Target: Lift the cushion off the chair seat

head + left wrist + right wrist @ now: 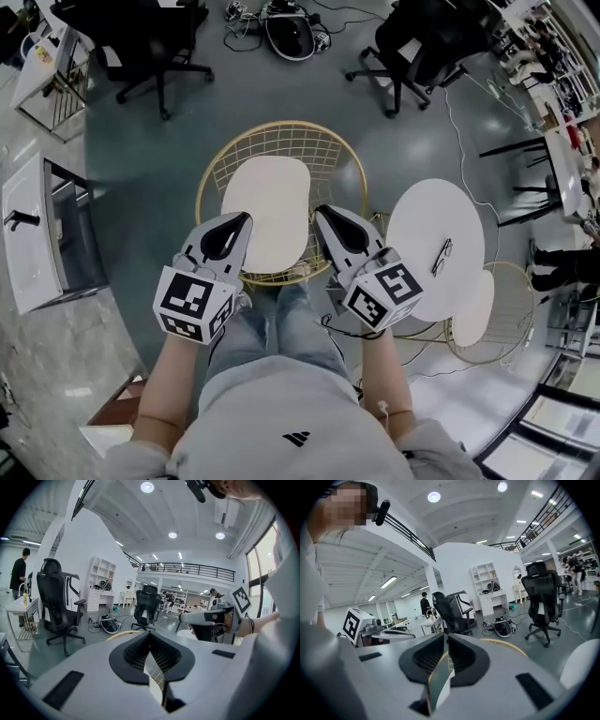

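A white cushion [267, 211] lies on the seat of a gold wire chair [281, 127] straight in front of me. My left gripper [247, 217] has its tips over the cushion's near left edge, jaws together with nothing between them. My right gripper [317, 212] sits at the cushion's near right edge, jaws all but together with only a thin slit. I cannot tell whether either one touches the cushion. In the left gripper view the closed tips [150, 633] point over the chair's gold rim [123, 633]. The right gripper view shows its tips [446, 635] and the rim [506, 644].
A round white table [436, 234] with a small dark object [442, 255] stands close on the right. A second wire chair [487, 309] stands beyond it. Black office chairs [141, 37] [422, 47] and floor cables [289, 33] lie farther off. A white cabinet [37, 234] is at left.
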A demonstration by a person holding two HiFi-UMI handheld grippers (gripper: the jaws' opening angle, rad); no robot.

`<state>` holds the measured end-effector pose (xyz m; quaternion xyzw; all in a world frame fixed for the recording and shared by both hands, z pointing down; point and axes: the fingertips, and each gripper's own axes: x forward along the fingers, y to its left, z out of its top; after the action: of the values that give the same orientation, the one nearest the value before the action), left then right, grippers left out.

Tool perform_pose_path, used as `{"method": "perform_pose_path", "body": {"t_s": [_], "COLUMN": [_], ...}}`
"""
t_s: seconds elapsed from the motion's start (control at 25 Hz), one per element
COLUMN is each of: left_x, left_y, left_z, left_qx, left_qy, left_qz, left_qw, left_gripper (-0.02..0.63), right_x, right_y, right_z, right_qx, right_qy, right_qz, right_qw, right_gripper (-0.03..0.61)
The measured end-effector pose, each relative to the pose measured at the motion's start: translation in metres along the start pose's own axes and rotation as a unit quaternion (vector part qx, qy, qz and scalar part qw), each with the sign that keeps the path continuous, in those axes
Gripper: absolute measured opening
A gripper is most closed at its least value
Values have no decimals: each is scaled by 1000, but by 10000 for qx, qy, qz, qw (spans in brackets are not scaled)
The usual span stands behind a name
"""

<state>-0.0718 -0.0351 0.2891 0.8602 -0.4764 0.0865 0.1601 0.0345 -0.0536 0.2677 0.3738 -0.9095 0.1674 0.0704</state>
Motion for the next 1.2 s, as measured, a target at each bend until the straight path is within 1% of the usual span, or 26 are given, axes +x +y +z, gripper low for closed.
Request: {"method": "perform_pose_path", "body": {"t_s": [0.4, 0.56, 0.72, 0.88, 1.2], "left_x": [40, 54, 63, 68, 89], "left_y": [7, 8, 14, 34, 37], "left_z": [-12, -23, -41, -65, -111], "left_qx": [-241, -235, -315, -443, -743], "left_qy": [175, 308, 466, 578, 886], "left_qz": [408, 525, 618, 685, 783], "left_qw": [9987, 9979, 9965, 9950, 9902], "left_gripper": [12, 12, 12, 12, 12], "right_x": [19, 26, 34, 54, 60], "right_y": [-49, -68, -82, -89, -116], "right_z": [-12, -24, -44, -71, -125], "right_qx": [128, 272, 439, 560, 783], "right_qy": [337, 481, 652, 832, 1270], "right_qz": [272, 326, 347, 314, 272], "right_qw": [9990, 9979, 9963, 9945, 9884], "right_gripper": [28, 29, 29, 31, 35]}}
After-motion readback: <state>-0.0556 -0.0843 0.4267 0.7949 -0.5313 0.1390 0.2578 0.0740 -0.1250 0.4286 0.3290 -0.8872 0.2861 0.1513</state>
